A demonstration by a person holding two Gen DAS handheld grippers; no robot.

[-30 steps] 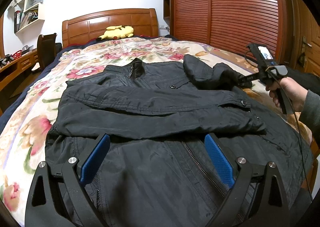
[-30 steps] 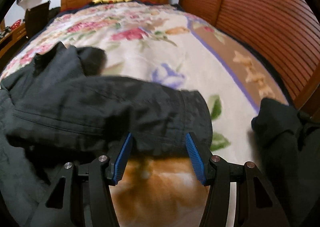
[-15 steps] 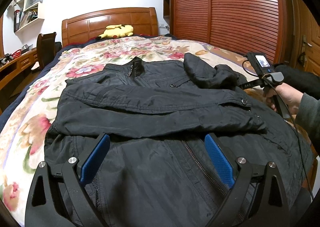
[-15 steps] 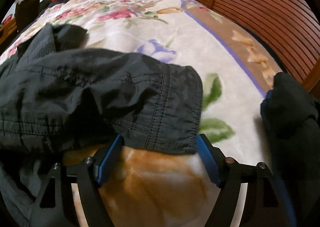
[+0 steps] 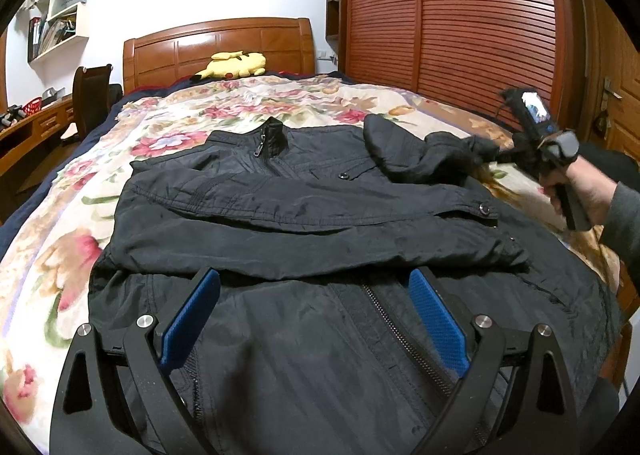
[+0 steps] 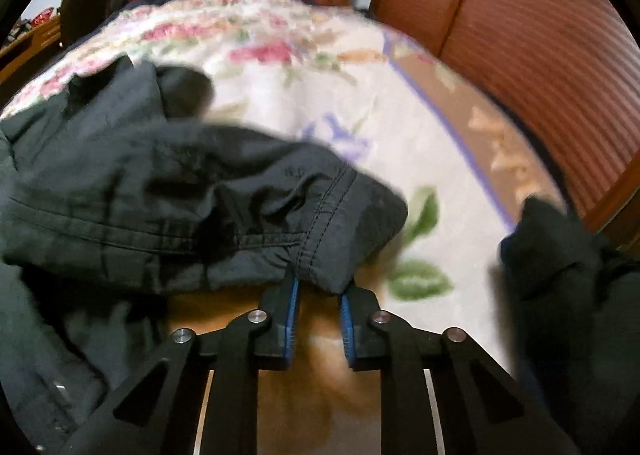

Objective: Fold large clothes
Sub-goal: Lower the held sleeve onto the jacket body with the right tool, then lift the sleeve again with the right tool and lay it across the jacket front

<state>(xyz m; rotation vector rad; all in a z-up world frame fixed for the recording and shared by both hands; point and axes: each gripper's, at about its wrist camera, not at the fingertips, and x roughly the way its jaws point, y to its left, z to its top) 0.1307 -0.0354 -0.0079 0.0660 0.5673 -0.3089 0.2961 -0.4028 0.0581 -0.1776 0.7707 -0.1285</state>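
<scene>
On floral bedspread (image 5: pixel 56 255), creased black jacket (image 5: pixel 312 215)

jacket (image 5: pixel 320 215) on bed (image 5: pixel 48 263), plush toy (image 5: pixel 232 65) behind

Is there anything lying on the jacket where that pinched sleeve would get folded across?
Nothing foreign shows. The right gripper, whose jaws have just been closing, pinches the sleeve cuff. On the jacket lies only its other sleeve, already folded across the chest. The left gripper hovers open near the hem.
</scene>
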